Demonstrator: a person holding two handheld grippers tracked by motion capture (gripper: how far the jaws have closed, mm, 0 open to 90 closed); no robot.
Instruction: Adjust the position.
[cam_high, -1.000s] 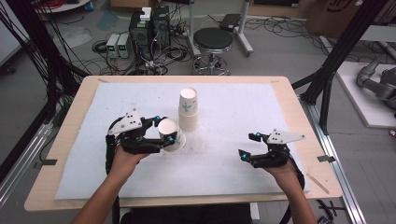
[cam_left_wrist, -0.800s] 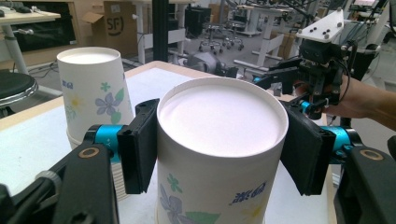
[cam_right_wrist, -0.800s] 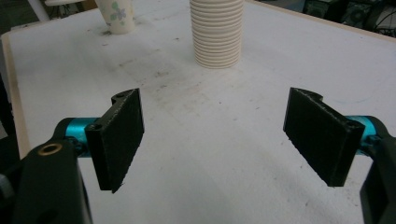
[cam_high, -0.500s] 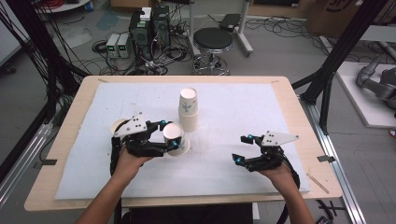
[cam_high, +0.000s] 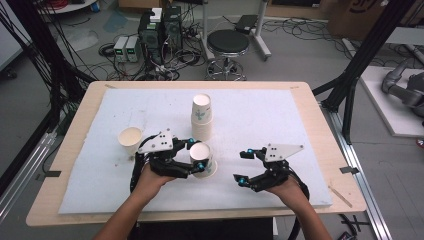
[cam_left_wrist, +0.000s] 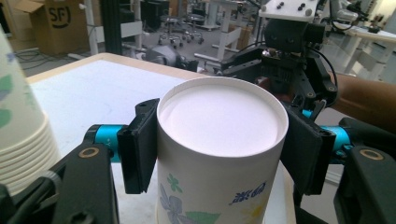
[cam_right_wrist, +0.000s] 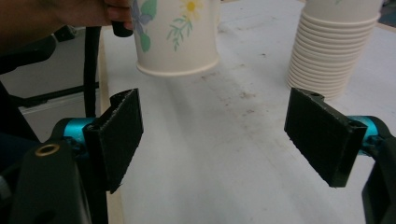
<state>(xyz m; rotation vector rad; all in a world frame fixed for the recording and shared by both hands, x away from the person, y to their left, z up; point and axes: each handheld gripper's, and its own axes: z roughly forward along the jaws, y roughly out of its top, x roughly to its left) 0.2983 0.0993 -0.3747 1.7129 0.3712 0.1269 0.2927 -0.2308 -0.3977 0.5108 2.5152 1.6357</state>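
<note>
While my left tongs (cam_high: 196, 159) pinch cup (cam_high: 202, 159) above surface (cam_high: 260, 125), right tongs (cam_high: 244, 166) gape empty; hard squeeze may crumple cup, swing may topple stack (cam_high: 201, 117).

cup: white paper cup (cam_high: 202, 158) with a printed flower and leaf pattern
state: empty, rim round and undented
pose: upright, mouth up, bottom lifted clear of the mat in the right gripper view
hold: clamped at both sides just under the rim between the pads of the left gripper (cam_high: 196, 156)
place: just in front of the stack of cups (cam_high: 201, 118), apart from it
</note>
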